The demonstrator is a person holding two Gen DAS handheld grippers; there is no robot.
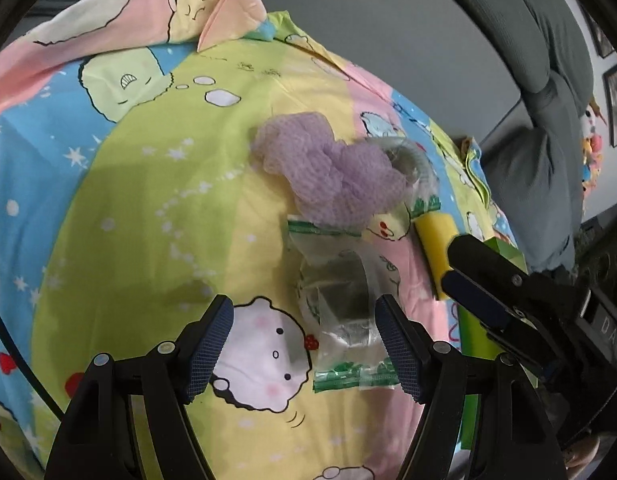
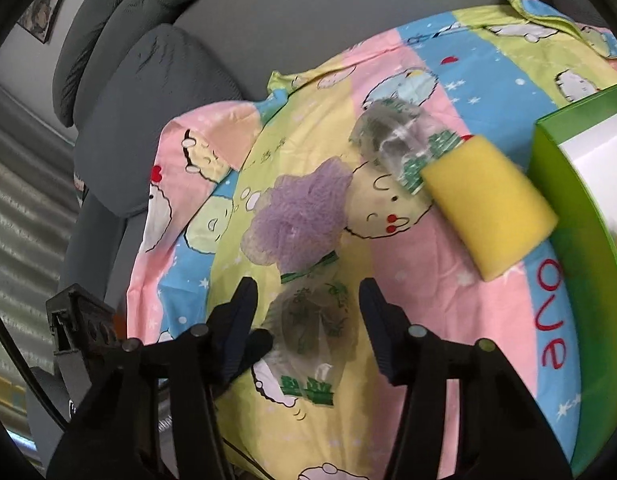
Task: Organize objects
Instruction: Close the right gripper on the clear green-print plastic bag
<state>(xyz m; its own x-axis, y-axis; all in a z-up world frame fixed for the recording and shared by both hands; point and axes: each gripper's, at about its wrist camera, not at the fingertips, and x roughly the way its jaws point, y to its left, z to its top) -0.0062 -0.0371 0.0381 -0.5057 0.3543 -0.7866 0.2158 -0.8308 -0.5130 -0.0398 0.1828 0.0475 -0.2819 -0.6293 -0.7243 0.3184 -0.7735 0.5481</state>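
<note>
A clear plastic packet [image 2: 308,332] with green print lies flat on a cartoon-print sheet [image 2: 428,280], between the right tongs [image 2: 308,308], whose fingers stand apart without pressing it. The left tongs [image 1: 304,336] are likewise open and empty, near it. Farther off lie a purple mesh puff [image 2: 296,216], a second packet [image 2: 392,136], a yellow sponge [image 2: 488,208] and, right, a green box [image 2: 576,216], probably the destination. Packet contents are unreadable; the box is cut off.

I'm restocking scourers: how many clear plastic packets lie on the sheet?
2. One packet lies nearest, in front of the fingers; the other lies further away, touching the yellow sponge. The purple mesh puff could hide more.
</note>
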